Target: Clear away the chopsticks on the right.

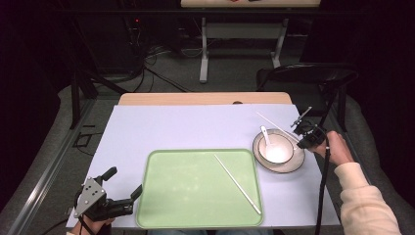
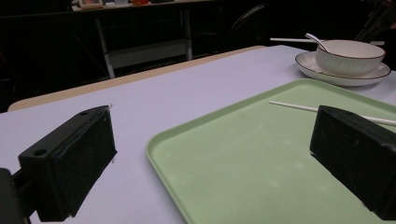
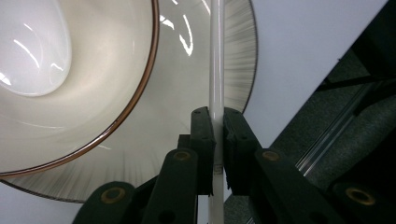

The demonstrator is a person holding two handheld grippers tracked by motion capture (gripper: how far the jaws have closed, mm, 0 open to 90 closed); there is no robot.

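My right gripper [image 1: 306, 139] is at the right side of the table, shut on a white chopstick [image 1: 274, 125] that reaches back and left past the bowl. In the right gripper view its pads [image 3: 205, 140] pinch this chopstick [image 3: 216, 56] above the plate [image 3: 196, 84]. A white bowl [image 1: 276, 149] with a spoon [image 1: 265, 134] in it sits on the plate [image 1: 293, 164]. A second chopstick [image 1: 238, 184] lies slantwise on the green tray [image 1: 161, 196]. My left gripper [image 1: 125, 182] rests open at the tray's front left corner, with nothing between its jaws [image 2: 210, 128].
The lavender table top [image 1: 195, 127] stretches bare behind the tray. A black chair [image 1: 313, 76] stands beyond the table's right rear corner. Another table's legs [image 1: 203, 44] are farther back. The left gripper view has the tray [image 2: 243, 158], chopstick [image 2: 294, 106] and bowl [image 2: 348, 58].
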